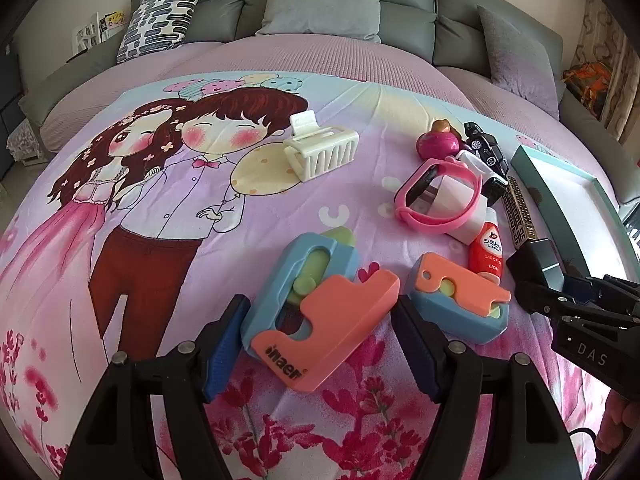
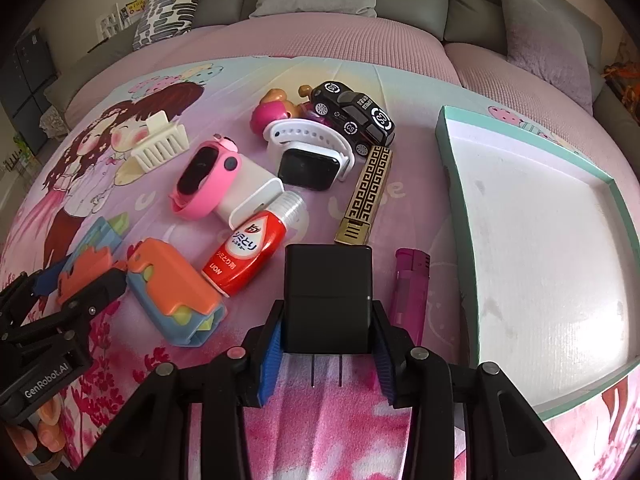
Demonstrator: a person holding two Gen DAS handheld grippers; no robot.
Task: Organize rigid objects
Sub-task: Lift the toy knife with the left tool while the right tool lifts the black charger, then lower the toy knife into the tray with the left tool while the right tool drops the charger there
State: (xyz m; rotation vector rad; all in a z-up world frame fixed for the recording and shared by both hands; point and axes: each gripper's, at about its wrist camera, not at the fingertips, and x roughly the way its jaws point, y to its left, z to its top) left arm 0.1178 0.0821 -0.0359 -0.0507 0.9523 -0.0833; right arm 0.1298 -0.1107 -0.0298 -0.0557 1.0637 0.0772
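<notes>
My left gripper (image 1: 320, 344) is open, its fingers on either side of a blue and orange toy cutter (image 1: 316, 316) lying on the printed bedsheet. A second, smaller orange and blue cutter (image 1: 460, 300) lies just right of it. My right gripper (image 2: 326, 344) is shut on a black plug adapter (image 2: 327, 300), held above the sheet; it also shows in the left wrist view (image 1: 540, 260). A teal-rimmed white tray (image 2: 560, 240) lies to its right, with nothing in it.
On the sheet lie a pink watch (image 2: 204, 180), a white watch (image 2: 308, 156), a black toy car (image 2: 354, 116), a red Lion bottle (image 2: 248, 252), a gold patterned case (image 2: 366, 196), a magenta lighter (image 2: 412, 292), a cream hair claw (image 1: 320, 152) and a pink toy (image 1: 438, 142). Grey sofa behind.
</notes>
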